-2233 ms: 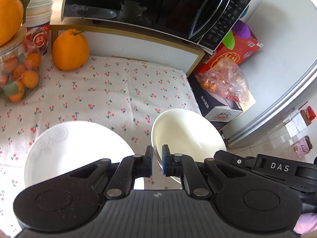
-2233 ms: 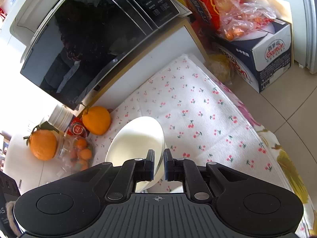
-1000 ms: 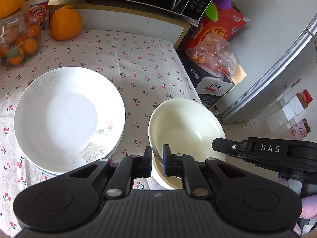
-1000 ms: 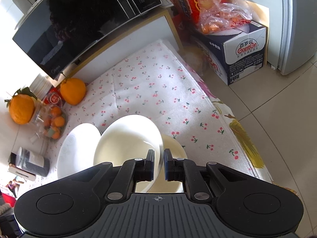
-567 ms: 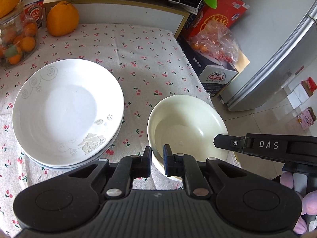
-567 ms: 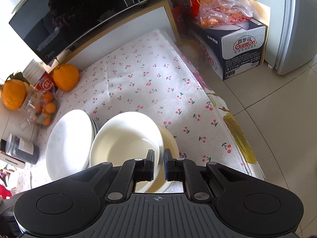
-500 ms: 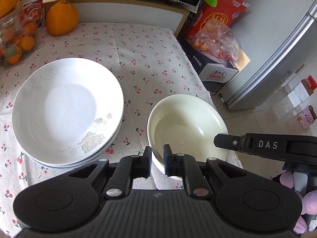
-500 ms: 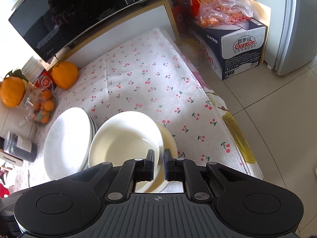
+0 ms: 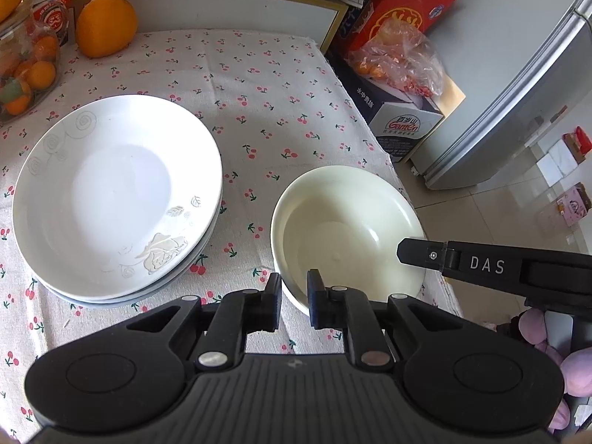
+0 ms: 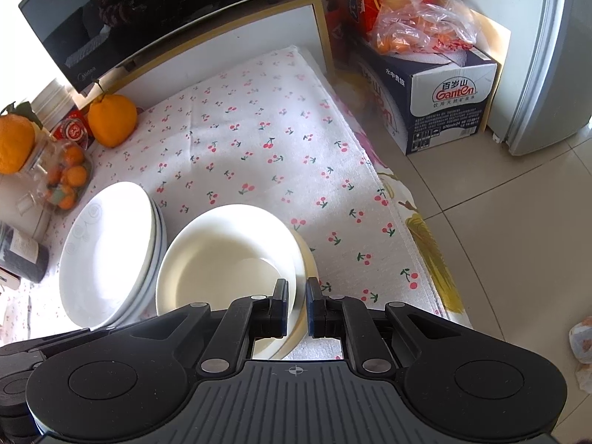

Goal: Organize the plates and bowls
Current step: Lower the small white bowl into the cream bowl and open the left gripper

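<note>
Kitchen corner, low table under a cherry-print cloth [image 9: 259, 85], microwave behind, fridge and tiled floor off the right edge. Two oranges and a jar of small fruit sit at the far left of the cloth, well clear of the work.

Stack of white plates [image 9: 114, 192] on the left half of the cloth. Cream bowls [image 9: 344, 229] just beside it to the right, near the table's right edge; my right-hand view shows one bowl [image 10: 225, 259] nested in another, whose rim peeks out on the right side.

My left gripper [image 9: 294, 296] straddles the near rim of the bowl, one finger outside the wall, one inside. Its jaws have just been easing apart, and there is daylight on both sides of the rim, so I judge the rim loose between them. My right gripper [image 10: 296, 307] is pinched tight on the near-right rim of the top bowl.

Relation that matters: the bowls lie straight ahead and below both grippers, rim edge-on to the fingers. Right hand has the firm hold; I judge the left could back straight out toward me
</note>
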Demonstrator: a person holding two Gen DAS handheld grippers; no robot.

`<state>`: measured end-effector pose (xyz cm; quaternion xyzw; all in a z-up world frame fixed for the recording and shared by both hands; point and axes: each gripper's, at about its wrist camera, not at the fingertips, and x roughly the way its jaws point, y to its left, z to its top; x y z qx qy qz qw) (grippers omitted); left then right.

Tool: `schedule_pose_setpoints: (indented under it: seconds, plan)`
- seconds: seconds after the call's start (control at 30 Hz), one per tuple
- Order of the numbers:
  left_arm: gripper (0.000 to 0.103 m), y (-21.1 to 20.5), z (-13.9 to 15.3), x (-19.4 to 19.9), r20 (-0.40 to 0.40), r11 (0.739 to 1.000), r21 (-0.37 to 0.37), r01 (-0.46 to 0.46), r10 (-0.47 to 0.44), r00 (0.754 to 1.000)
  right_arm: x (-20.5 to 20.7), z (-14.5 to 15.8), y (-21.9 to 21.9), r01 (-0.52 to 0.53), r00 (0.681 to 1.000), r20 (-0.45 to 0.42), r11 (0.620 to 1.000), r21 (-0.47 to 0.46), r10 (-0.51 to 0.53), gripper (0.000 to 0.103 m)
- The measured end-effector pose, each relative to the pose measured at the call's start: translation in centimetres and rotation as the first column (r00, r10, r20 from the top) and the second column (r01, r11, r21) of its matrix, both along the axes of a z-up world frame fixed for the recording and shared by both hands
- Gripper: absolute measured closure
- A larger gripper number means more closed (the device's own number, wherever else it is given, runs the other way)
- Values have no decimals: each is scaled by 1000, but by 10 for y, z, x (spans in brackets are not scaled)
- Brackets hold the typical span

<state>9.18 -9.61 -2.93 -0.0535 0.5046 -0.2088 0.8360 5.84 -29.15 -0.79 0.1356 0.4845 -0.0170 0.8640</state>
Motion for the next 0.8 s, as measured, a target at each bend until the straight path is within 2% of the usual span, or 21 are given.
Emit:
schedule_pose_setpoints:
  seconds: [0.3,0.53,0.63,0.8]
  plan:
    - [88,-1,-3,1,-8,1000,9,18,-17,1000,0,2,9,-47,999,15,996,-71,49,91]
    - [85,-3,-7,3,-13,999,16,37,-36,999,-1,3,22,-103,994,29,981,-164,109,89]
    - [85,-3,-8,2,-11,999,10,43,-43,999,-2,1,22,-105,993,34,980,-172,112,88]
    - [77,-5,-7,-2,36,995,23,94,-95,995,-3,-4,24,-119,991,27,967,-227,128,88]
